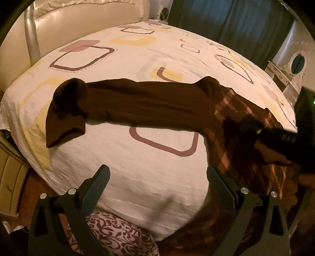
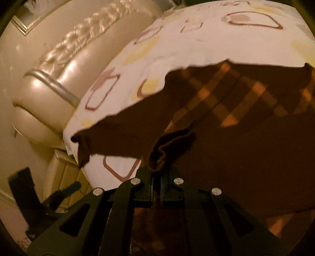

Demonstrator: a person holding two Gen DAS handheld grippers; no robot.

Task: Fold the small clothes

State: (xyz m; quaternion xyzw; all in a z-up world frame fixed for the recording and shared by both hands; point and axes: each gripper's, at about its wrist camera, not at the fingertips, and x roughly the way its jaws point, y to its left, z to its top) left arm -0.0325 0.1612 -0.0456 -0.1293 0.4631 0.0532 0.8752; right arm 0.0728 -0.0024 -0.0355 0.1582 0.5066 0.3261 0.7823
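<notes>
A brown garment (image 1: 141, 102) lies on the bed (image 1: 137, 49), over a white sheet printed with rounded squares. One long plain-brown sleeve runs across the bed, roughly parallel to the near edge, its cuff (image 1: 65, 116) folded back and pointing toward the side by the cream padded headboard (image 1: 82, 13). At the opposite end the sleeve joins the checked body of the garment, which spreads toward the near corner and over the bed's near edge.

The left gripper (image 1: 157, 183) hangs above bare sheet near the near edge, jaws wide apart with nothing between them. The right gripper (image 2: 156, 173) has its jaws pressed together on a bunched fold of brown fabric (image 2: 169, 147), lifted over the garment's body. In the left wrist view it shows only as a dark, blurred shape at the checked end.
</notes>
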